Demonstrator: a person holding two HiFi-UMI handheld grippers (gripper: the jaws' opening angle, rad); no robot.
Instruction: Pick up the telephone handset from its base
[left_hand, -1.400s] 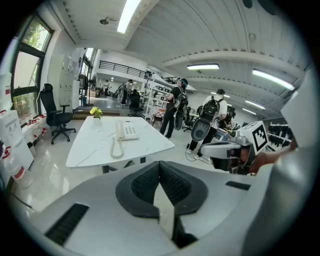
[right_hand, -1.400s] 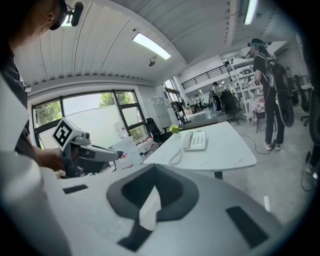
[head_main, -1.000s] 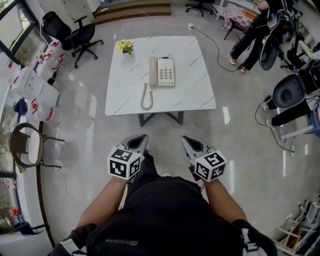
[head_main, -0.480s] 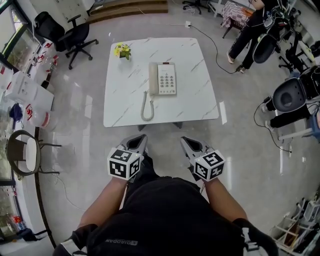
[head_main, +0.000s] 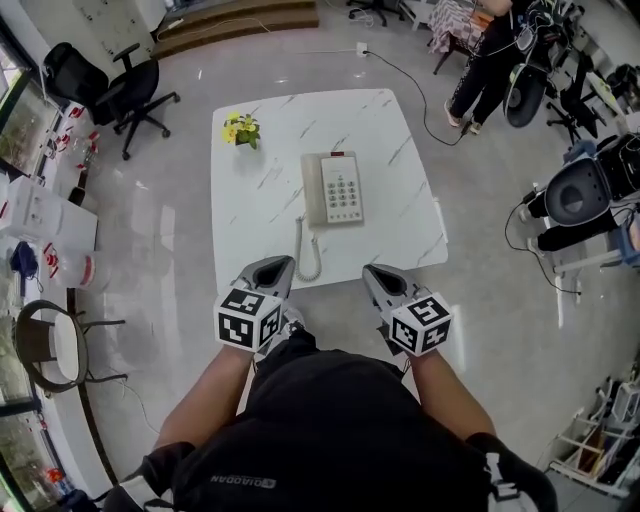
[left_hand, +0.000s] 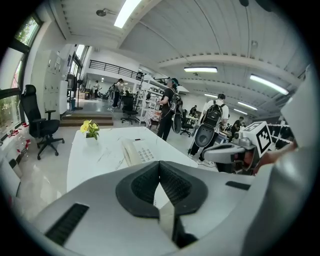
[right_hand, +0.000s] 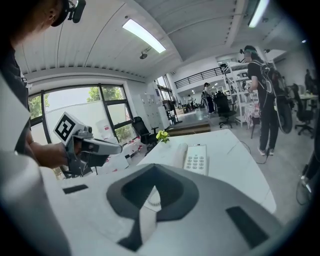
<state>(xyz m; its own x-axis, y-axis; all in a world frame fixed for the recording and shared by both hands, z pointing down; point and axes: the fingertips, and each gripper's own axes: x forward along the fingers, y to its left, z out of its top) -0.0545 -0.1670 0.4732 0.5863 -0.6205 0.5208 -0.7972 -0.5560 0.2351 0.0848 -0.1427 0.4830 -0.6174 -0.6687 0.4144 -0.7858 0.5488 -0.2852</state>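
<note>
While the handset (head_main: 313, 190) lies cradled along the 9 o'clock side of its base (head_main: 343, 188), in the middle of the surface (head_main: 260, 215), nothing of the task is done. The left tongs (head_main: 273, 266) and right tongs (head_main: 379, 273) are closed and empty at the surface's 6 o'clock edge, with the phone at their 12 o'clock. Reaching, opening, gripping and lifting all remain.

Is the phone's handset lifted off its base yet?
No, the handset lies on the base, on the white table.
</note>
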